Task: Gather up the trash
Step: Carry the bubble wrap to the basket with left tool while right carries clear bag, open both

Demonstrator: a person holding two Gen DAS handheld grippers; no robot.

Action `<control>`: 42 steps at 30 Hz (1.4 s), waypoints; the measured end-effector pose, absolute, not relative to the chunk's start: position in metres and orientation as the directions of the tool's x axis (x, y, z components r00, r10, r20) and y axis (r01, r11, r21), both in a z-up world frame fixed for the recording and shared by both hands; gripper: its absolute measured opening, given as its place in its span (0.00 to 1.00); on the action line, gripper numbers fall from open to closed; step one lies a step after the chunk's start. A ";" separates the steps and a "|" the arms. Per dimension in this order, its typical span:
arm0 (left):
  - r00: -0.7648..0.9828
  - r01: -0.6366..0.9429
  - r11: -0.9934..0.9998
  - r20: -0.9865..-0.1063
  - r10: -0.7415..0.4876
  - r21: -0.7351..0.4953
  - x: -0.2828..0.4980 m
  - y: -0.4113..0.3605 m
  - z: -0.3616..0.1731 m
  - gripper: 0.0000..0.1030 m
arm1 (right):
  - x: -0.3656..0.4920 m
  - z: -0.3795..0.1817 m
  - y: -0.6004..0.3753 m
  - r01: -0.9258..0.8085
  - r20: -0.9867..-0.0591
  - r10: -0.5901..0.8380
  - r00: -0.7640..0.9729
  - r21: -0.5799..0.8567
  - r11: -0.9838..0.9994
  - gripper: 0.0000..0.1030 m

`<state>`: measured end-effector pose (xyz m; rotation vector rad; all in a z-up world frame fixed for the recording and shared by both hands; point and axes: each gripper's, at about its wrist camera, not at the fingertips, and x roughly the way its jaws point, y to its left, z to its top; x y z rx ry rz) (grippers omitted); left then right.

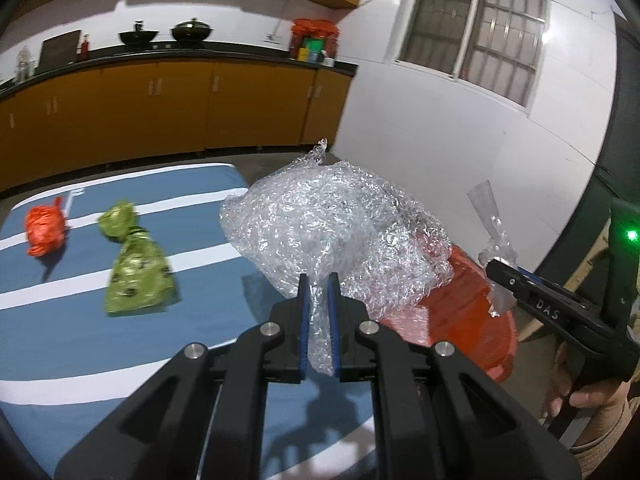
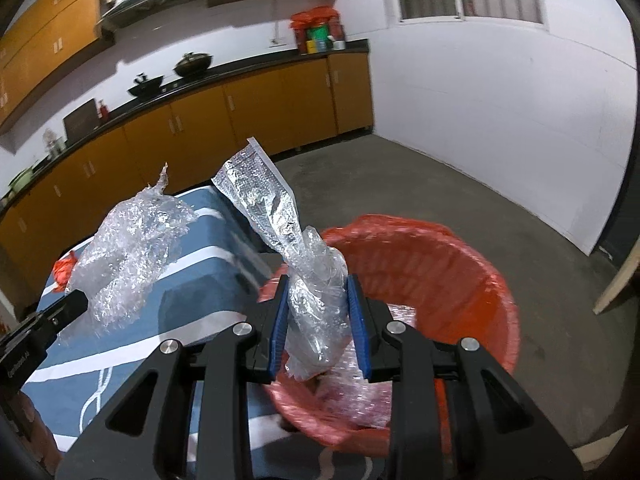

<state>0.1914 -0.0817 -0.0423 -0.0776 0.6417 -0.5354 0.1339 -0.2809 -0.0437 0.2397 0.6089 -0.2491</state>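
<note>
A kitchen with a long run of orange-brown cabinets (image 1: 160, 108) under a black counter, white walls and a barred window (image 1: 476, 28). Nearer the cameras stands a table under a blue cloth with white stripes (image 1: 80, 332). Just beside the table's edge sits a bin lined with a red bag (image 2: 460, 280), open at the top, with crumpled clear plastic already lying in its bottom.

The left gripper (image 1: 319, 280) is closed tight on the lower tail of a big crumpled wad of clear bubble wrap (image 1: 332, 232); the wad billows up above the fingers and hangs partly over the table edge and partly over the bin. The right gripper (image 2: 318, 284) is closed about a smaller twisted clear plastic bag (image 2: 316, 312), its blue pads pressing on both sides; the bag's flat silvery end sticks up above the fingers, and the bag hangs over the bin's near rim. In the left camera a hand (image 1: 580, 396) is seen gripping the right tool's handle.

Lying on the cloth, well apart from both grippers, are a green printed bag knotted at its neck (image 1: 136, 268) and, farther left, a small crumpled red bag (image 1: 44, 232)
</note>
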 end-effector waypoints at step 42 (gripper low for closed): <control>0.431 0.616 0.714 -0.615 -0.660 -0.334 0.216 -0.206 -0.091 0.38 | 0.119 -0.055 -0.362 0.462 -0.590 -0.242 0.770 0.256 0.849 0.50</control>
